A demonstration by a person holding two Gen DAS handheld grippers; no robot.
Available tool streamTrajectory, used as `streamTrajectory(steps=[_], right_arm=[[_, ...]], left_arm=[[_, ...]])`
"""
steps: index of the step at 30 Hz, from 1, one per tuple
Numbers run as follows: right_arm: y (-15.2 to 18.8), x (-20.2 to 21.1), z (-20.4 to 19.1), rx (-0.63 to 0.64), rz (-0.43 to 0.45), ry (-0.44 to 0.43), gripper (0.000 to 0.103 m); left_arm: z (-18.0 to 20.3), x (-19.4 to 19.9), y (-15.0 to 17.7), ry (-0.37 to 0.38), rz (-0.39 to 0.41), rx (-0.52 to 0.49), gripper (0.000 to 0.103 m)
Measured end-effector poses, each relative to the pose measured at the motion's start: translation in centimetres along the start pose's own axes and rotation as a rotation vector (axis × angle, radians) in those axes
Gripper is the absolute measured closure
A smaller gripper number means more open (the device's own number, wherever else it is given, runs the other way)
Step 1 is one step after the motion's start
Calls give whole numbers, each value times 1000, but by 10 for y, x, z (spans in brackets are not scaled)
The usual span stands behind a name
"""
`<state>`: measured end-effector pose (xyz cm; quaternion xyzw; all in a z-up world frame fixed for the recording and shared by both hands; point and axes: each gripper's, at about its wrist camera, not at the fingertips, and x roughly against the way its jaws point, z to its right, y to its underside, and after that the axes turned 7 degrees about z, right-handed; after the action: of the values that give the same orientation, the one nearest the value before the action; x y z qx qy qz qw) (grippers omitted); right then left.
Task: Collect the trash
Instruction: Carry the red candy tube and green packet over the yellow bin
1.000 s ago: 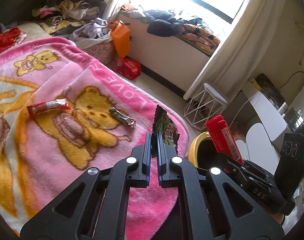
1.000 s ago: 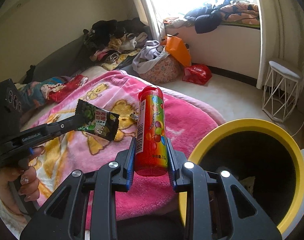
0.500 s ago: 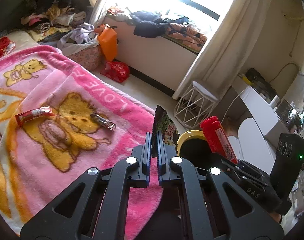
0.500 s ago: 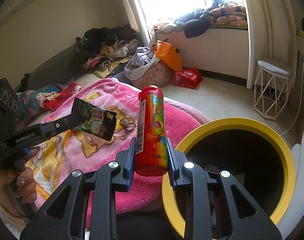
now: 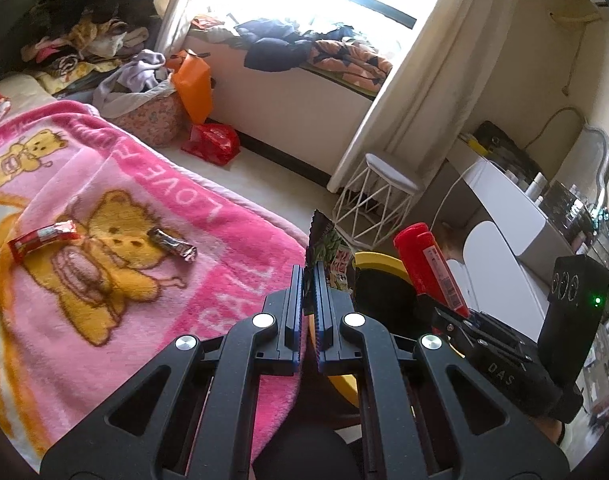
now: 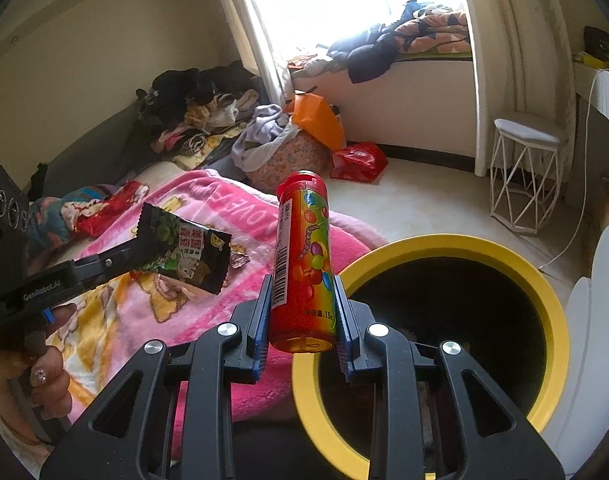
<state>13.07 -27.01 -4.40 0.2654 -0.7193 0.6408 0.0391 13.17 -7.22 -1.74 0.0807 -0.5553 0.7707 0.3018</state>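
My left gripper (image 5: 309, 276) is shut on a dark green snack wrapper (image 5: 331, 252), seen flat-on in the right wrist view as the wrapper (image 6: 182, 254). My right gripper (image 6: 302, 292) is shut on an upright red candy tube (image 6: 304, 260), also visible as the tube (image 5: 430, 268) in the left wrist view. A yellow-rimmed black bin (image 6: 516, 276) stands just right of the tube, beside the bed; its rim (image 5: 378, 258) shows past the wrapper. On the pink bear blanket (image 5: 104, 320) lie a red wrapper (image 5: 42, 236) and a crumpled foil wrapper (image 5: 172, 242).
A white wire stool (image 6: 526, 176) stands by the curtain. An orange bag (image 6: 318, 120), a red bag (image 6: 358, 160) and a floral basket of clothes (image 6: 288, 156) sit on the floor near the window ledge. A white desk (image 5: 504, 200) is at right. A hand (image 6: 44, 368) holds the left gripper.
Both grippers have shifted right, away from the bed toward the bin, each keeping its item. More of the bin's opening now lies under the candy tube; the blanket has slid left in view.
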Motion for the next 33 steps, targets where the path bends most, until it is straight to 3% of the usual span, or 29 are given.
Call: streamTrajectory(steps=[33], right_arm=[[6,37,45,-91,56,111,77]], left_arm=[[48,-15,15,81,-37,-78,100]])
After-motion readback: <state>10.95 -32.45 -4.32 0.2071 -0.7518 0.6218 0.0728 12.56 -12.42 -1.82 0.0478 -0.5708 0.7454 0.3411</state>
